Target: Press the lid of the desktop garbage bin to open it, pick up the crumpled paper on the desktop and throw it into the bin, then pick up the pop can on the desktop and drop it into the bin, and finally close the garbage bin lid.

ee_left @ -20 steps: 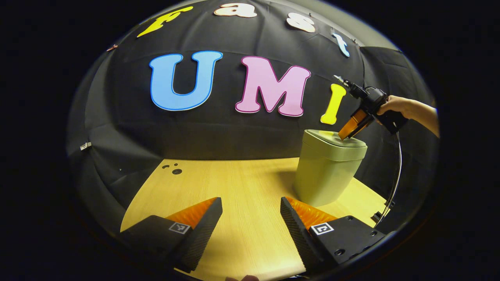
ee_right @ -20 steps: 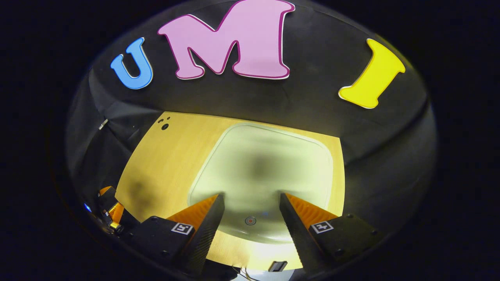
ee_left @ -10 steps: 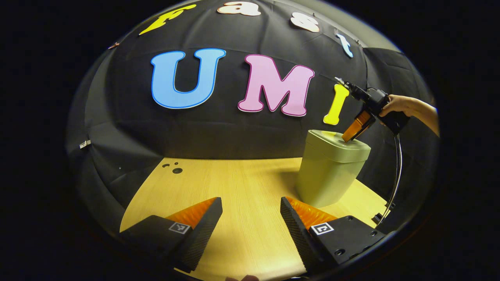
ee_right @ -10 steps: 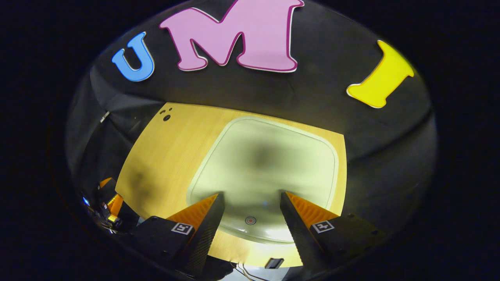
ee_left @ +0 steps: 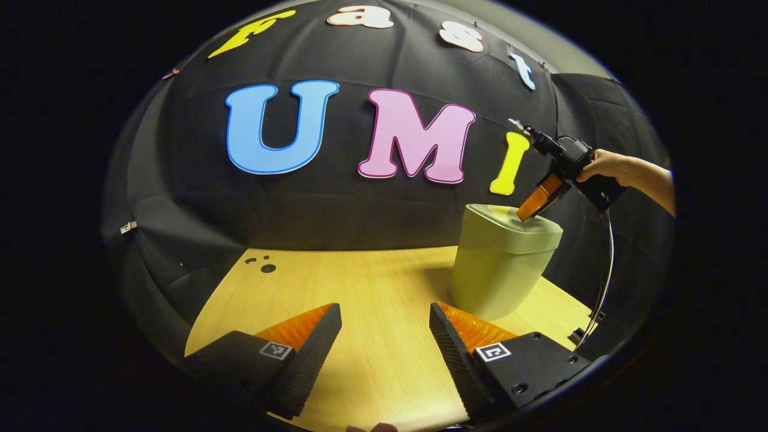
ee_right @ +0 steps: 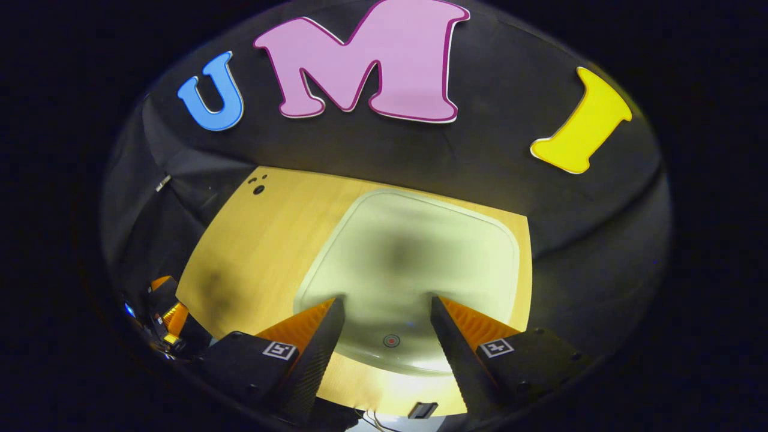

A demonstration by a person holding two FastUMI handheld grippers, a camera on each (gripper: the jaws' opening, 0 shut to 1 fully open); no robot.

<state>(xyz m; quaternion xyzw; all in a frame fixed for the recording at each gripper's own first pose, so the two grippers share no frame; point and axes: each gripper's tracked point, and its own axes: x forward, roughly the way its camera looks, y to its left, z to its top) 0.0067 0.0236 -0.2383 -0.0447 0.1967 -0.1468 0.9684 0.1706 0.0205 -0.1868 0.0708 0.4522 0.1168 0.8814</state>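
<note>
While its lid (ee_right: 414, 258) sits flat and closed, the pale green bin (ee_left: 501, 270) stands at the table's (ee_left: 360, 312) right side. Right tongs (ee_right: 387, 327) hover spread above the lid, gripping nothing; left tongs (ee_left: 384, 336) gape empty over bare wood.

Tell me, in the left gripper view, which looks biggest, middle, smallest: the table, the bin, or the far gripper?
1. Table
2. Bin
3. Right gripper, though it is farther off, so it may only look smallest.
</note>
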